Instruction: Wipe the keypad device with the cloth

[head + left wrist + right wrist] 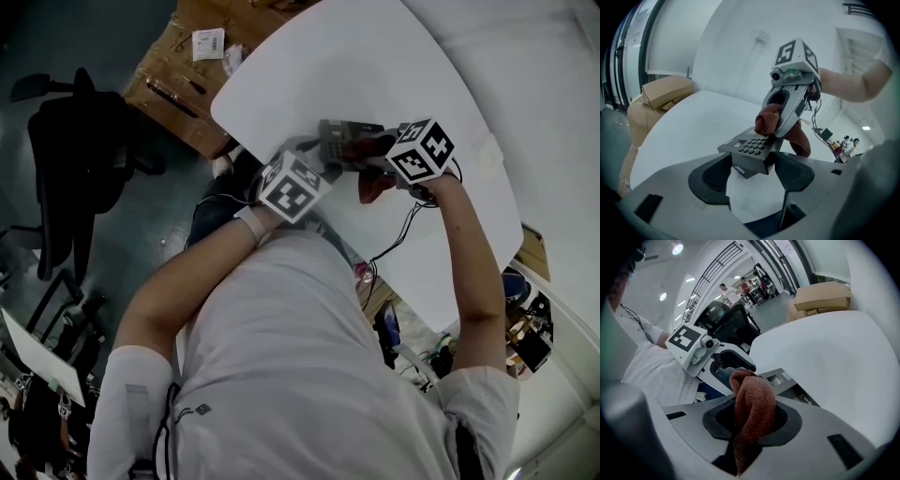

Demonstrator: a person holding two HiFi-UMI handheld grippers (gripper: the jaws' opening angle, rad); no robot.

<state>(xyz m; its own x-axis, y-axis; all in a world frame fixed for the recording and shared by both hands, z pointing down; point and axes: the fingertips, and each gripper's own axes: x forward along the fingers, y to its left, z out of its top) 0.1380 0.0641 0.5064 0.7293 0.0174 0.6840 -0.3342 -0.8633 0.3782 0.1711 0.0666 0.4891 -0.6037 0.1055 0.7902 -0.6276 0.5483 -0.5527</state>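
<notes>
Both pairs of jaws are closed: the left gripper (749, 174) holds the keypad (749, 149) by its near edge, and the right gripper (751, 420) presses the cloth (752, 404) on the keys. They meet at the frame centre in the head view, near the table's (394, 66) left edge, with free surface to the upper right.

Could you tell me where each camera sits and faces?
Head view: on the head, steeply down onto the table; torso, arms show.
Left gripper view: along jaws shut on the keypad device, facing the right gripper and forearm.
Right gripper view: along jaws shut on the cloth, facing the left gripper and shirt.
All three share keypad device and cloth.
</notes>
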